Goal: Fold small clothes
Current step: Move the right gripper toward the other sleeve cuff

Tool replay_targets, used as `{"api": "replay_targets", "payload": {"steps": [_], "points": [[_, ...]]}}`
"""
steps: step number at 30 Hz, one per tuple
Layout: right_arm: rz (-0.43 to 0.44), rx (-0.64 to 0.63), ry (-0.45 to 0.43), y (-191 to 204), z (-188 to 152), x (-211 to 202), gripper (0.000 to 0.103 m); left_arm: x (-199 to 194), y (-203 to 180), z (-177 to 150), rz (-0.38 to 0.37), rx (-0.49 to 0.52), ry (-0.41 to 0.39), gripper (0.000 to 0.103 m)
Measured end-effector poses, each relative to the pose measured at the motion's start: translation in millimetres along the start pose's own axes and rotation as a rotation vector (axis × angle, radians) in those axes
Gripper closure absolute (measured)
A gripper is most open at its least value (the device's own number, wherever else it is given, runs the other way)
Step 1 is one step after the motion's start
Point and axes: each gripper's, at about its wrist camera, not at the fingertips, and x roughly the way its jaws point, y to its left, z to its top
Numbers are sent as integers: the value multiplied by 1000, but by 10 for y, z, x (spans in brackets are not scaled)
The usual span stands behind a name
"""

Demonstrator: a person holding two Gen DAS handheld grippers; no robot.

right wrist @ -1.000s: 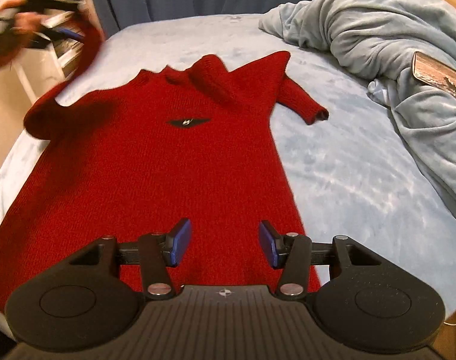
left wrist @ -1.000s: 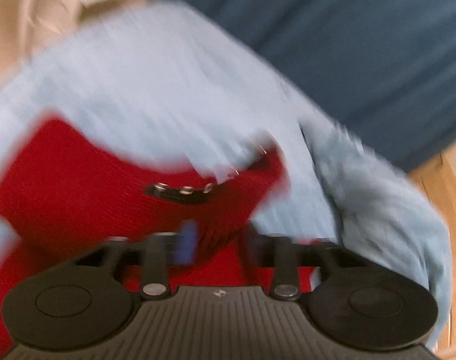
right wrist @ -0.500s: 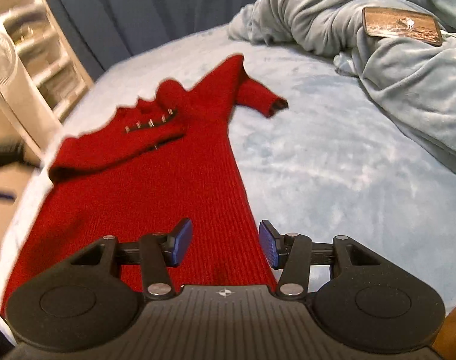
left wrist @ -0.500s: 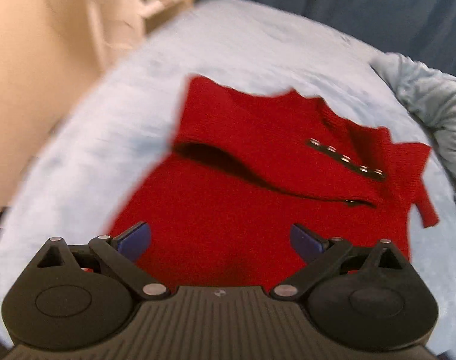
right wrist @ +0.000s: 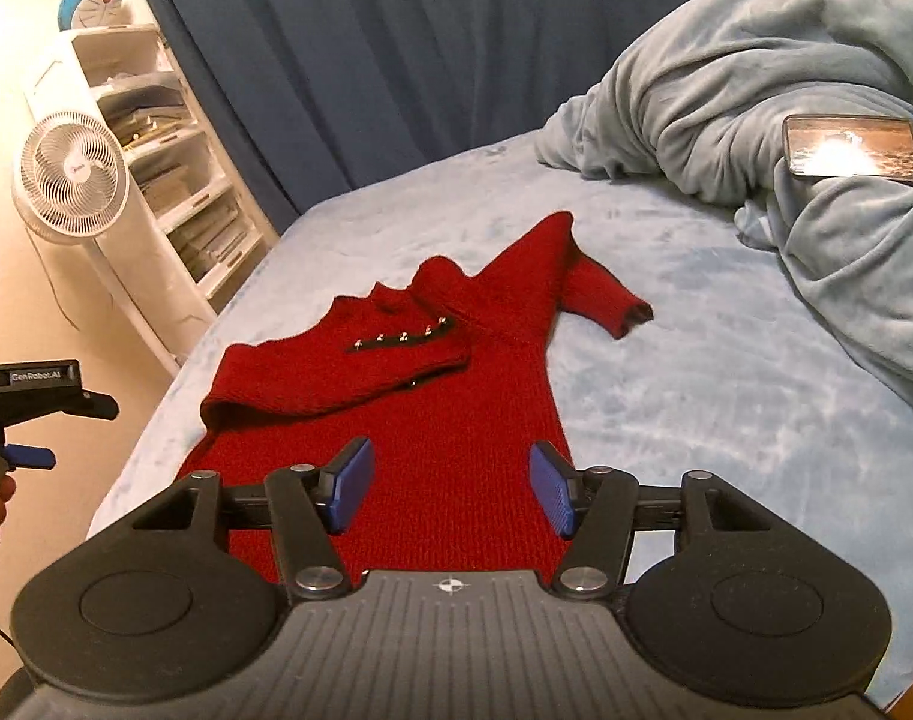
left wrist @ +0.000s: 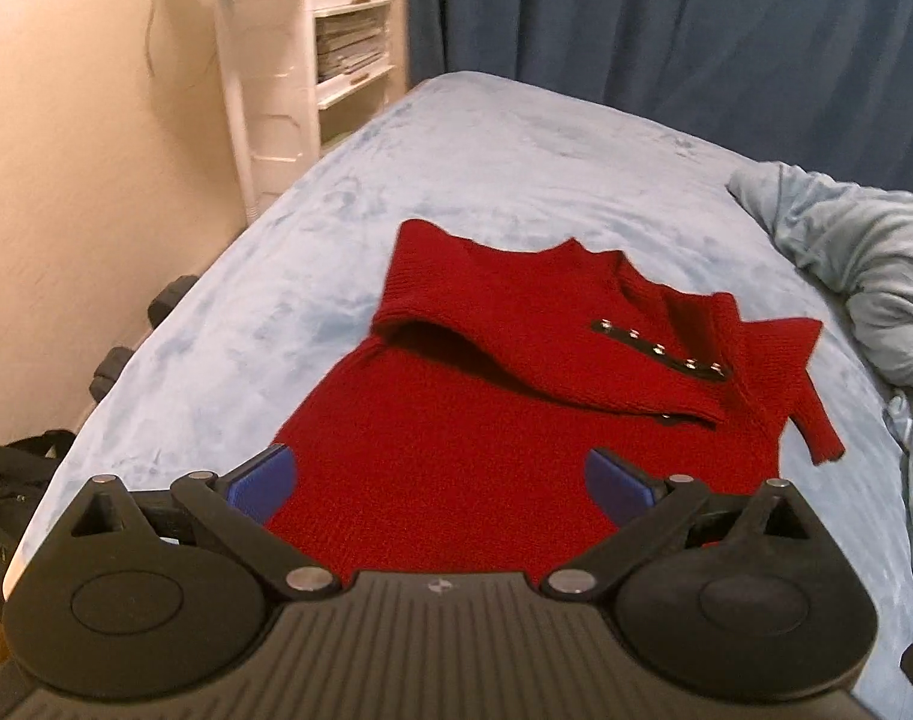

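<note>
A red knit sweater dress lies flat on the light blue bed. Its left sleeve is folded across the chest, showing a black strip with metal studs. The right sleeve lies out to the side. My left gripper is open wide and empty above the lower body of the dress. My right gripper is open and empty above the same lower part of the dress. The left gripper's handle shows at the left edge of the right wrist view.
A crumpled grey-blue blanket lies on the right of the bed, with a phone on it. A white fan and white shelves stand left of the bed. Dark blue curtains hang behind.
My left gripper let go of the left sleeve after folding it across the chest, opened wide and drew back over the lower body. My right gripper opened a little wider.
</note>
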Motion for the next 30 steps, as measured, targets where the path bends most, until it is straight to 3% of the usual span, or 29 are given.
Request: {"api": "replay_targets", "payload": {"steps": [18,30], "points": [[-101,105,-46,-491,75,-31,42,34,-137,4,19,23,-2,0],[-145,218,-2,-886,166,358,40,115,-156,-4,22,26,7,0]]}}
